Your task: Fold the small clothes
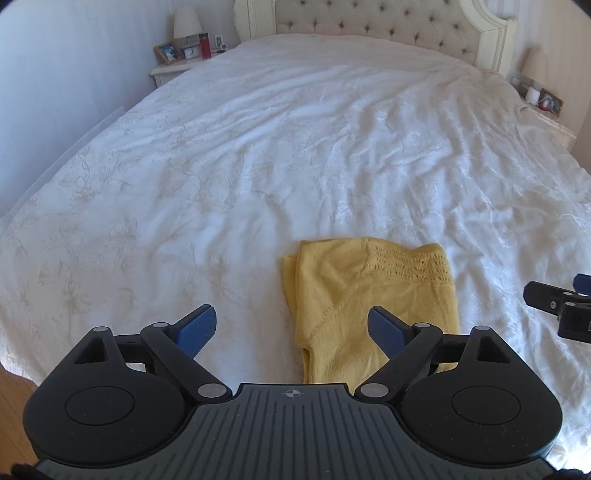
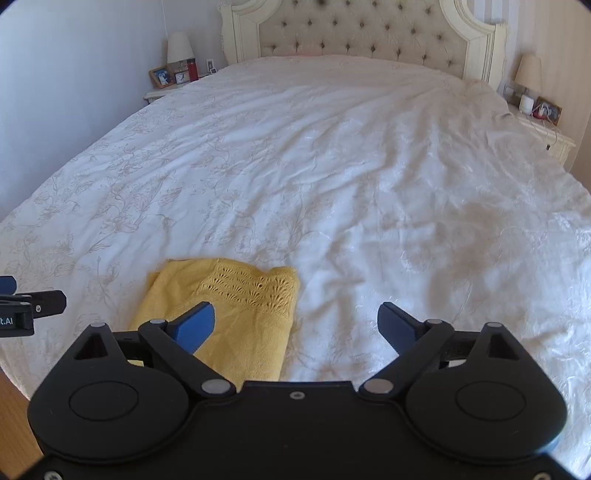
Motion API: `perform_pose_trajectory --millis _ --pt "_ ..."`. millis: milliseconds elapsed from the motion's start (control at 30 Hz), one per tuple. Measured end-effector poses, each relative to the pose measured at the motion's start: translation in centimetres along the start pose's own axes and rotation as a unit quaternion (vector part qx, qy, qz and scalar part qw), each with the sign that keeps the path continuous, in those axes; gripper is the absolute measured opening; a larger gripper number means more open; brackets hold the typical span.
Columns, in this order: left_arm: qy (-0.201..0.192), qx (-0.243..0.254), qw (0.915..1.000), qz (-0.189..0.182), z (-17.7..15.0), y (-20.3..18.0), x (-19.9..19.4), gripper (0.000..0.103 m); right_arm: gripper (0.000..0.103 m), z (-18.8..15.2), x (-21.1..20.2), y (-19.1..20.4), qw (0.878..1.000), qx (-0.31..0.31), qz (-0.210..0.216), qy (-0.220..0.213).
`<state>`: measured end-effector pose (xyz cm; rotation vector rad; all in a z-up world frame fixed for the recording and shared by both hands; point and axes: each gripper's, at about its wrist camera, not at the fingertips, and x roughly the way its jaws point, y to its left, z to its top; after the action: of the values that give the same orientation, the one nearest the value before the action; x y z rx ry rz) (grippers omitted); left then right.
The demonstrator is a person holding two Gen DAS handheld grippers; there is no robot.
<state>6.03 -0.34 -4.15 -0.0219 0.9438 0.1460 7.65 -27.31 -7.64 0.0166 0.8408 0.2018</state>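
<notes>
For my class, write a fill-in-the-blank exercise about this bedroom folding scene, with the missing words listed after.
1. The folded knitted garment lying on the white embroidered bedspread is ____ in colour.
2. The jaws of the left tool and the right tool both stand ____.
3. The tall bottle on the bedside table beside the lamp is ____.
4. The tufted headboard carries rows of ____.

Missing words: yellow; open; red; buttons

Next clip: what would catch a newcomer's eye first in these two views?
The folded yellow knit top, lying alone near the foot of the big white bedspread, stands out first. Next come the two open grippers above it: the left gripper over its left part, the right gripper beside its right edge. Behind stands a tufted headboard.
</notes>
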Motion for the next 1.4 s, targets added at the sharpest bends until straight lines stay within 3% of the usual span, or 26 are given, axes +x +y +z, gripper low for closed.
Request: perform_pose_trajectory --millis 333,533,1400 --pt "0.066 0.024 0.9974 -0.015 -2.7 0.9 0.4 0.089 0.092 -3.5 -1.3 1.6 0.998 0.032 -0.017 0.053" --pt "0.072 0.01 0.9973 -0.014 -4.1 2.1 -1.3 0.089 0.092 -5.3 -2.6 3.3 0.996 0.043 -0.026 0.073" --pt "0.072 0.017 0.996 -0.049 -7.9 2.0 -4.4 0.089 0.092 -8.5 -7.0 6.6 0.995 0.069 -0.022 0.066"
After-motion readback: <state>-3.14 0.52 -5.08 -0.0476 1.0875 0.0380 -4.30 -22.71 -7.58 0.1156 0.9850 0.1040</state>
